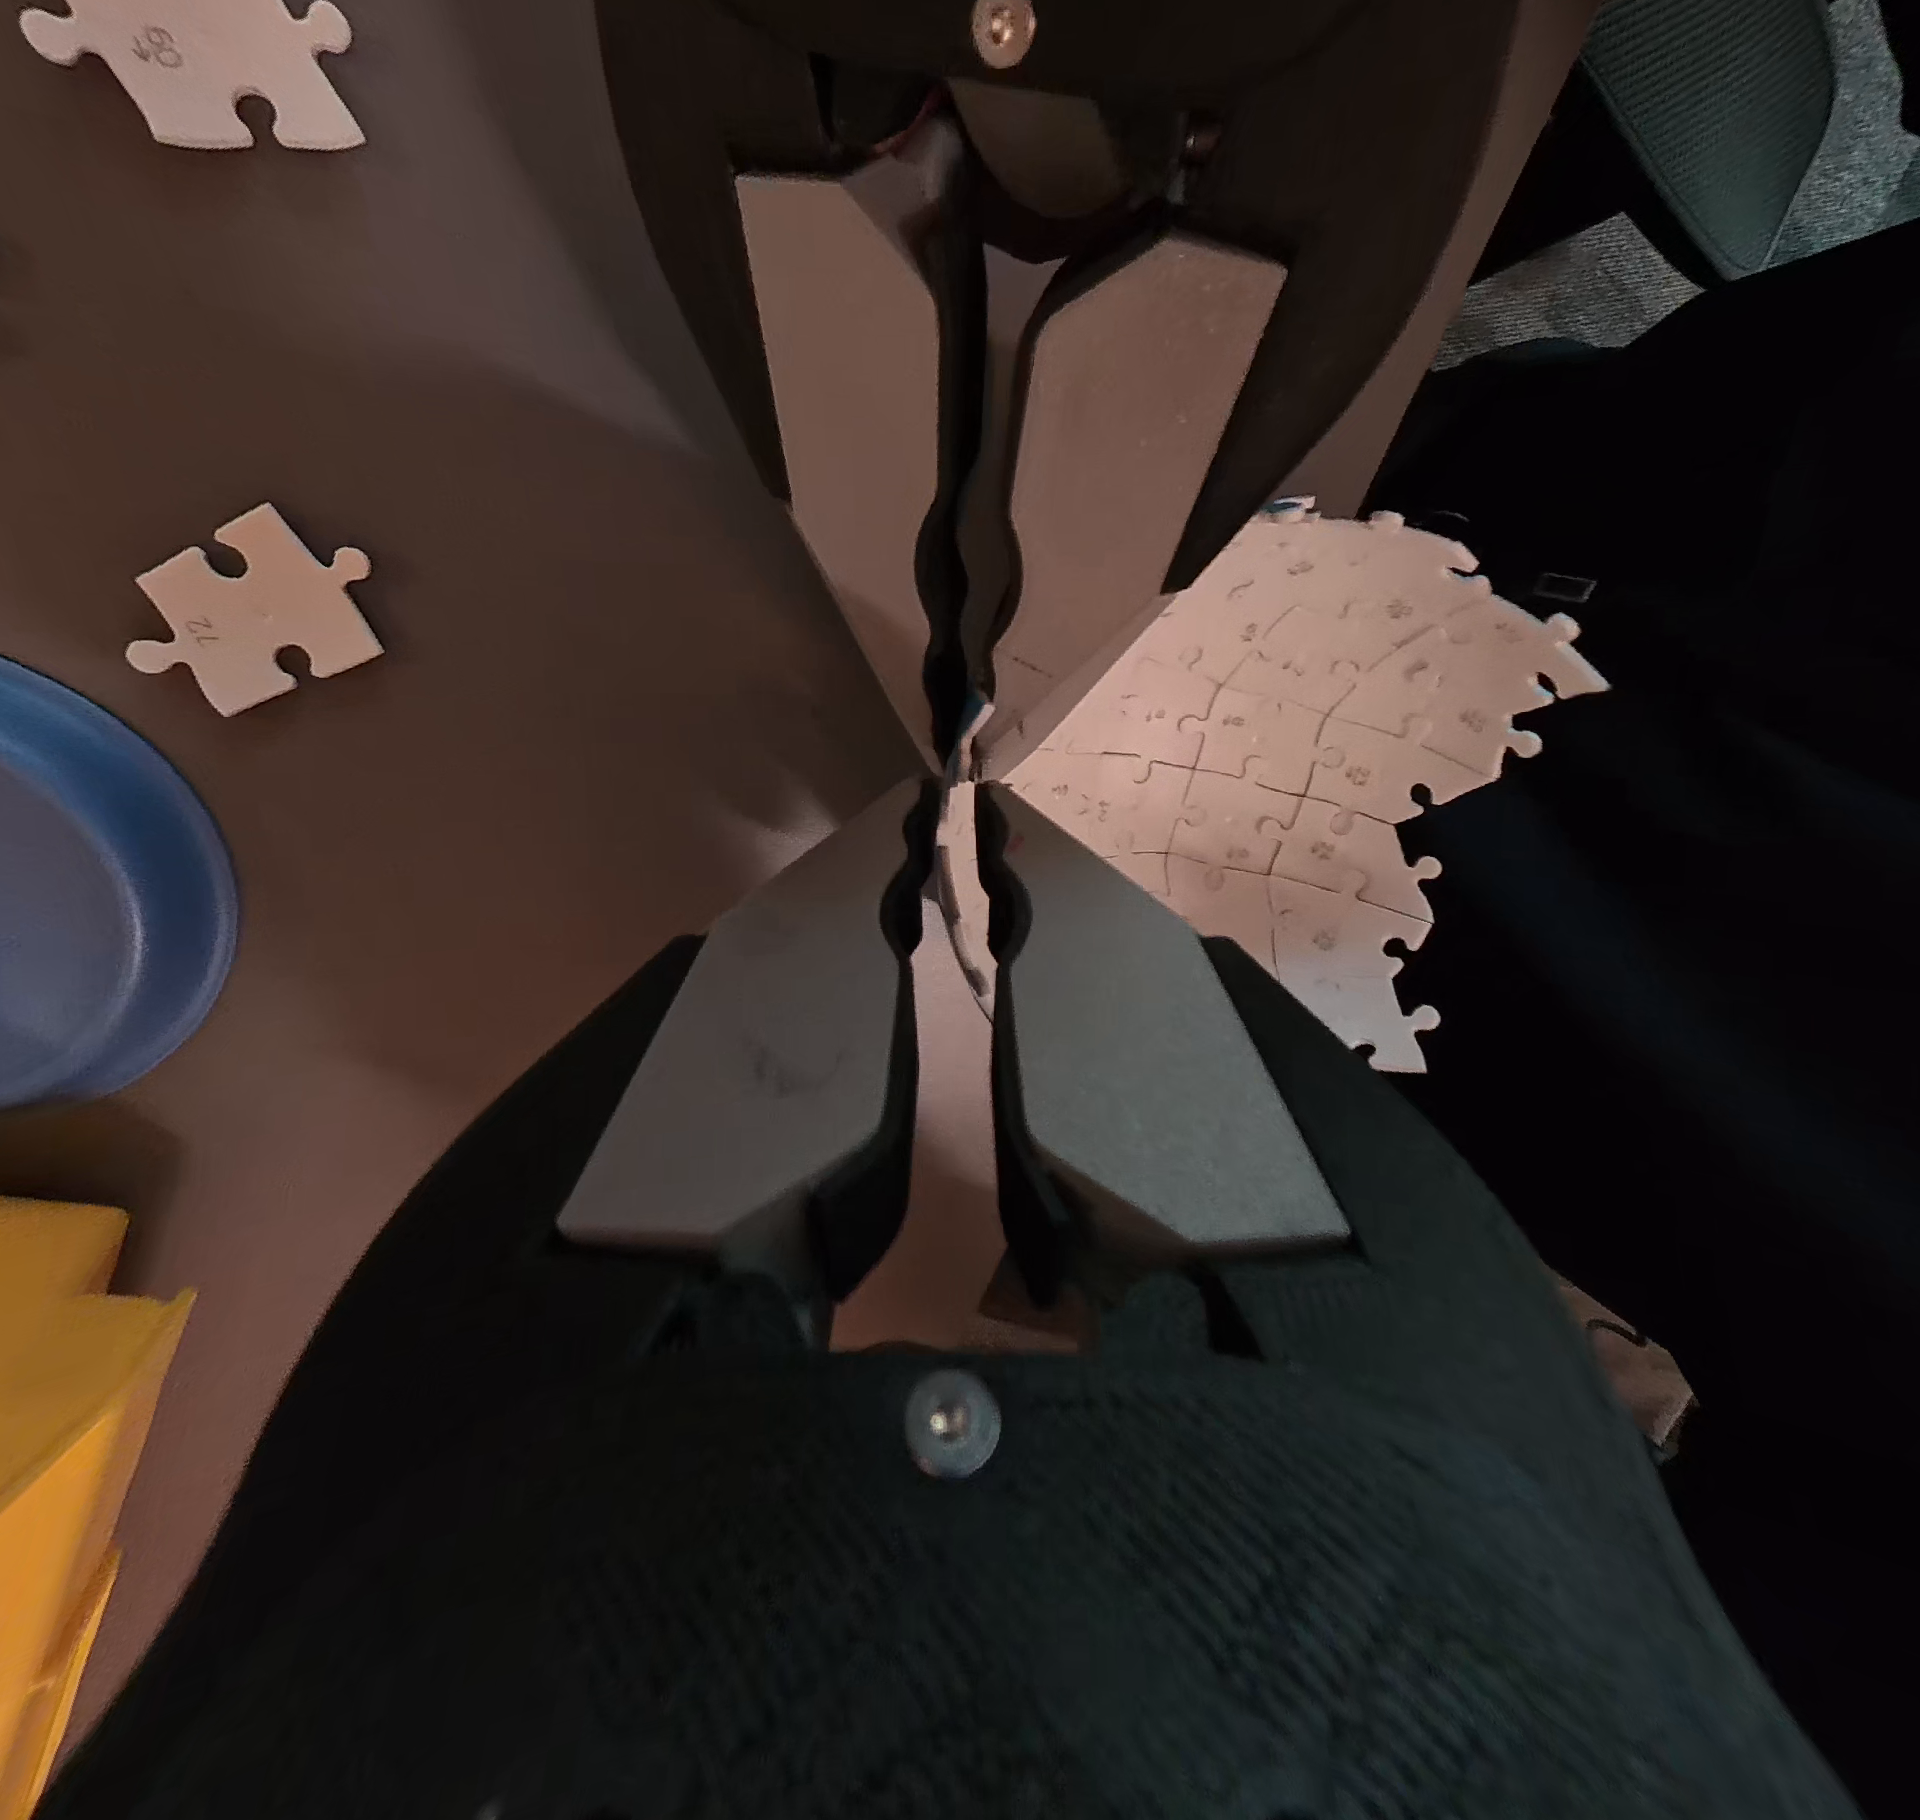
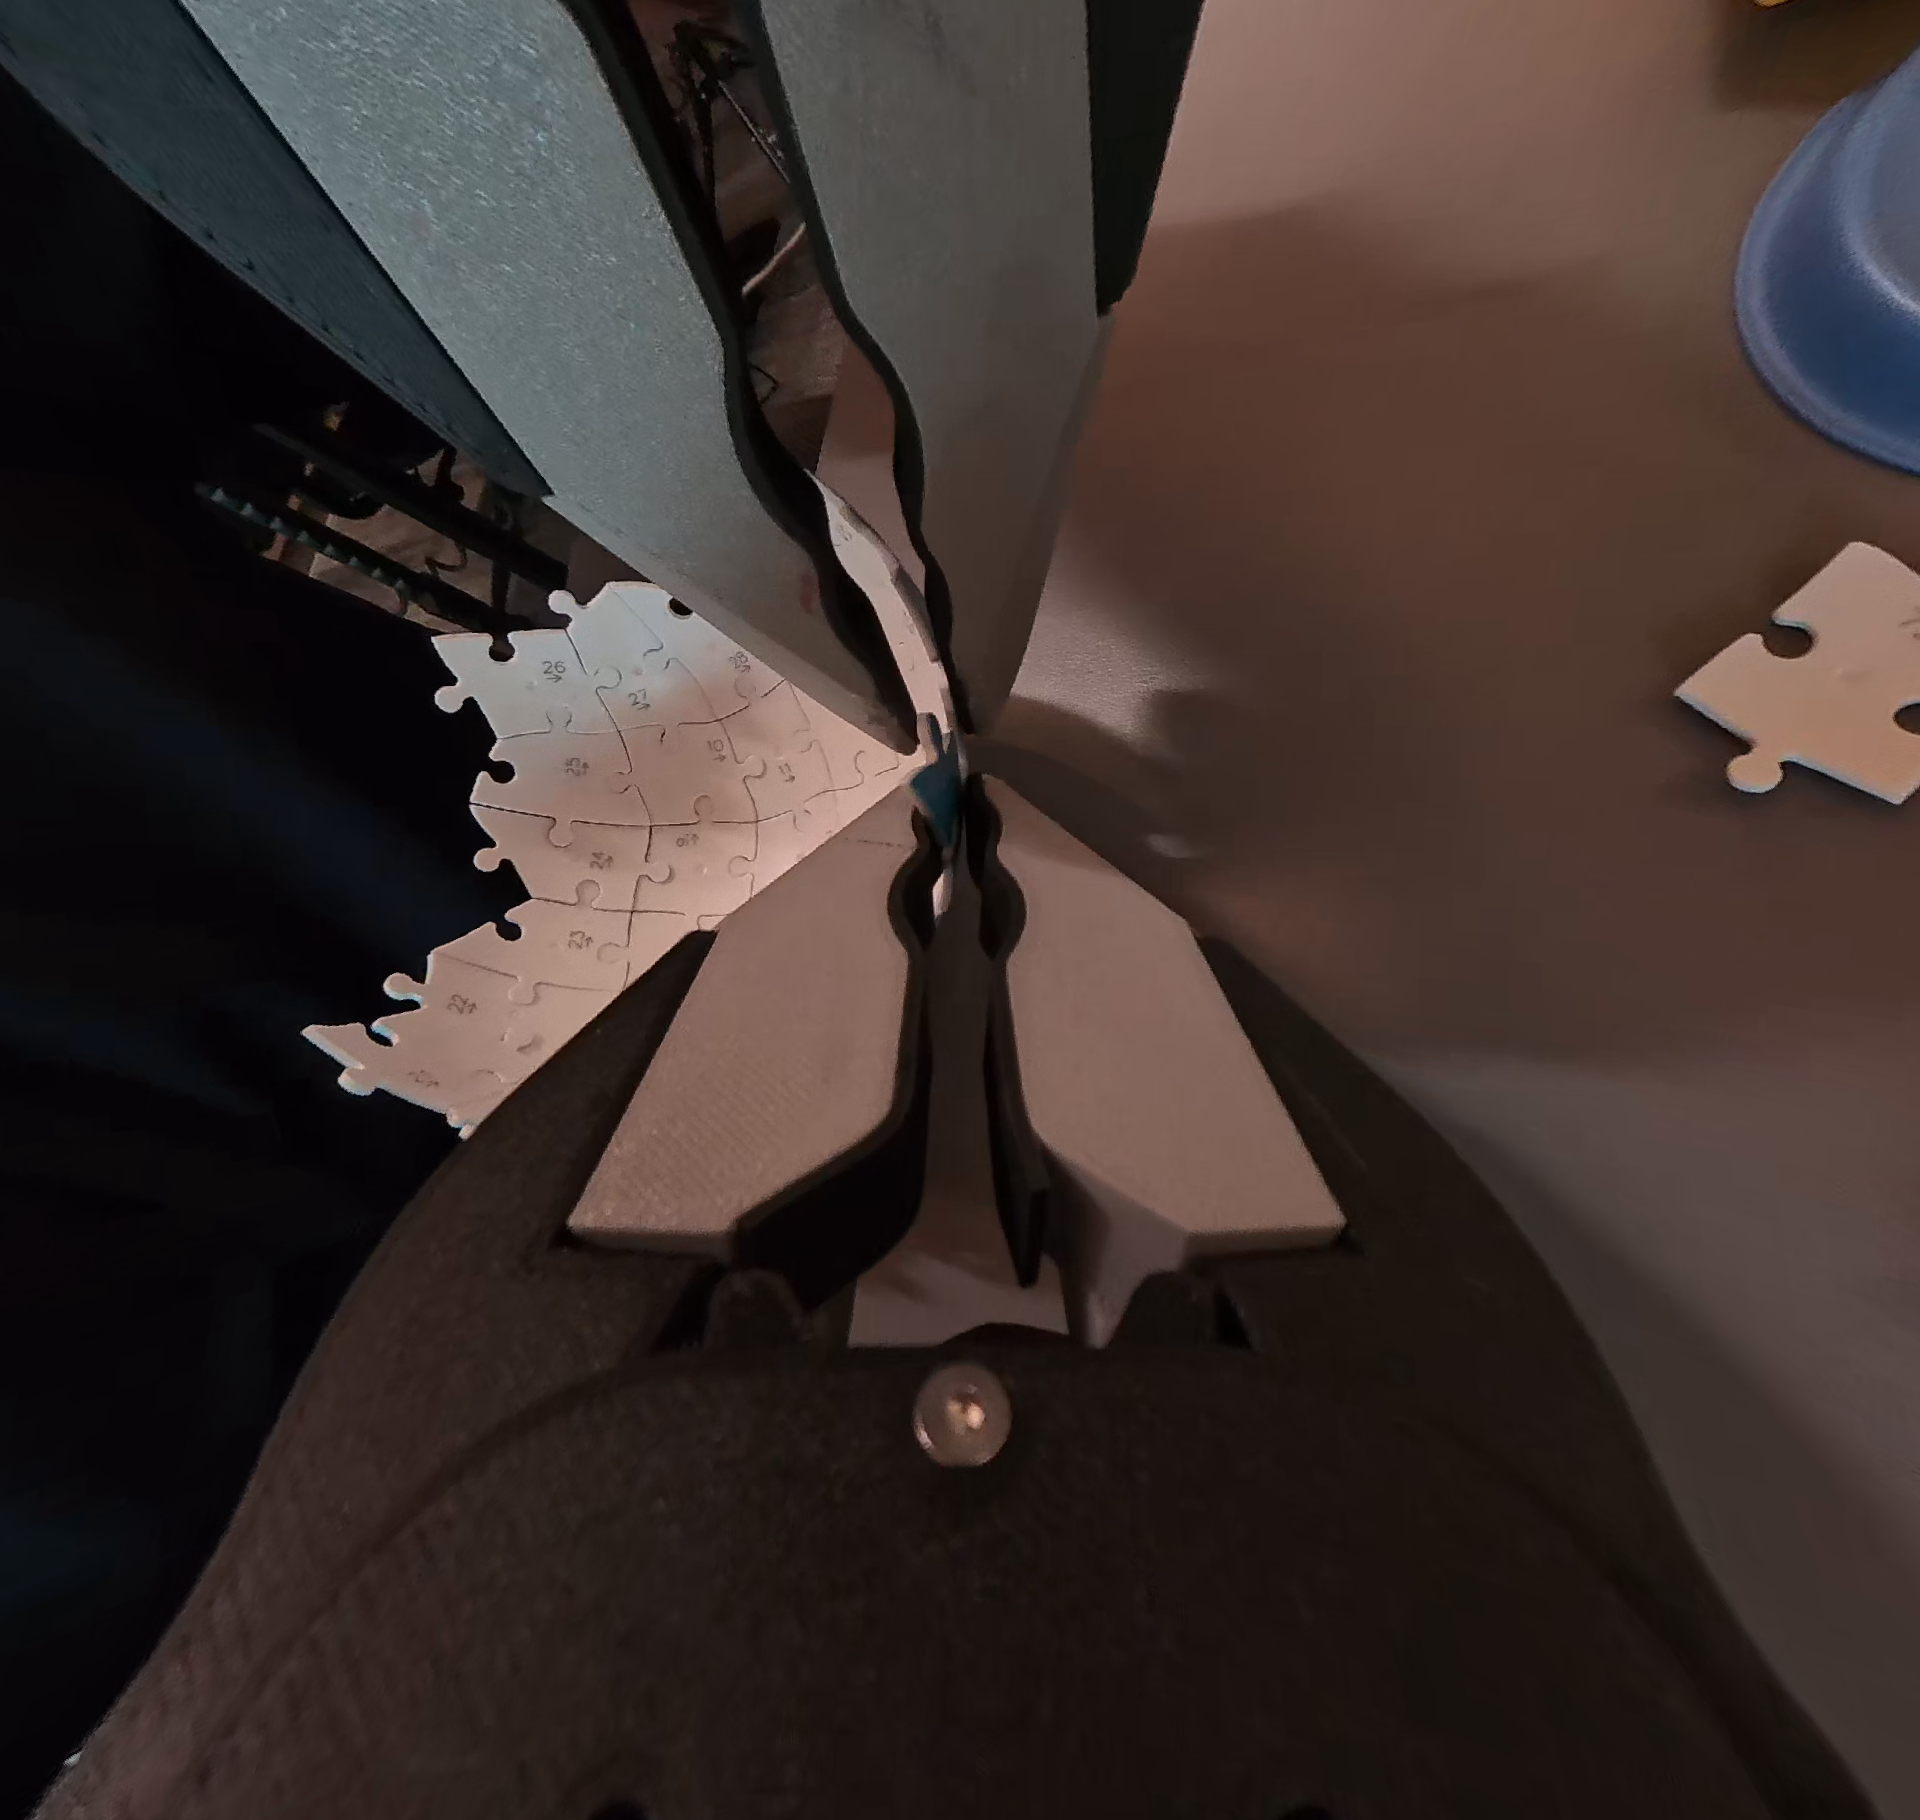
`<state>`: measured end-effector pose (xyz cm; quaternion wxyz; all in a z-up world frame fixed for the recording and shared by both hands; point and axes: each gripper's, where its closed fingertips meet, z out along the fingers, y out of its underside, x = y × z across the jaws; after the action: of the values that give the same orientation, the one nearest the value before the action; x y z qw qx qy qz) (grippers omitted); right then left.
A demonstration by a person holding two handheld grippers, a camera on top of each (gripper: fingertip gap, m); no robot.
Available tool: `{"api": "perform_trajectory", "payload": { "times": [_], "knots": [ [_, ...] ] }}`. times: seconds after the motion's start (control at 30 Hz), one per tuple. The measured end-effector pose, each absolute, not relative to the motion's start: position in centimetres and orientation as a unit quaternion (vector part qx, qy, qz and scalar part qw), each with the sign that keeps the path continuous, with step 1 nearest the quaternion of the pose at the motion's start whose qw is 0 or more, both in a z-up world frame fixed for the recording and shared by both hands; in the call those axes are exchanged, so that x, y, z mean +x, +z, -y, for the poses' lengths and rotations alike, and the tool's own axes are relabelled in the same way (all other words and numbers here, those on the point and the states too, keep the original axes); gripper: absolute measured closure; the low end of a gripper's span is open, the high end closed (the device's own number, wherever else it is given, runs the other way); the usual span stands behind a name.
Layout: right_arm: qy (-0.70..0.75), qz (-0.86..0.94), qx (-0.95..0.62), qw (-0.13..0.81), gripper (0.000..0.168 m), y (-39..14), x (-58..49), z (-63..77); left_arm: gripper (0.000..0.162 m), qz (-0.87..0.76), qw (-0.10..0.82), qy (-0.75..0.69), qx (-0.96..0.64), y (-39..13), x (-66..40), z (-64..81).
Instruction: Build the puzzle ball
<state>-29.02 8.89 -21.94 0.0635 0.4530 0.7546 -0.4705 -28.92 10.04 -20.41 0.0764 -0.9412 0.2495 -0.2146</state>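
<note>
Table [image 1: 436, 399]: brown-grey, matte, carrying everything; landmark for this entry = assembled shell section. Room beyond is sitting dark; a mesh chair back is showing at far edge, little else readable.

Assembled shell section [image 1: 1299, 762]: curved white sheet of joined pieces, numbered undersides facing cams, hanging off the table's edge side, held up between both tools.

Left gripper [image 1: 954, 897]: approaching from below the shell's near rim, fingers nearly together, pinching a single white piece [image 1: 961, 923] w/ blue face edge. Right gripper [image 2: 961, 840]: closing in from the opposite side, tips meeting the left's at that rim; jaws near-shut, prob. clamping the shell rim or the same piece — can't say which, view too crowded.

Key relation: seam is lying right at both tip pairs; shell is fanning away sideways from it, so neither tool is nearer.

Blue bowl [image 1: 94, 897]: well apart from shell, across table. Yellow box [image 1: 62, 1438]: beyond bowl. Two loose pieces [image 1: 255, 617] [image 1: 197, 35]: flat, well apart from shell.
</note>
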Motion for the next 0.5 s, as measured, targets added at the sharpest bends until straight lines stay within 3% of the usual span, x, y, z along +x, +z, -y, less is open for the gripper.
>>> {"api": "perform_trajectory", "payload": {
  "times": [0.5],
  "knots": [
    [-0.467,-0.762,0.445,0.058,0.168,-22.01,-28.83,-8.68,0.162,-0.229,0.07,-0.206,-0.949,-20.76,-28.65,-10.06]
  ]
}}
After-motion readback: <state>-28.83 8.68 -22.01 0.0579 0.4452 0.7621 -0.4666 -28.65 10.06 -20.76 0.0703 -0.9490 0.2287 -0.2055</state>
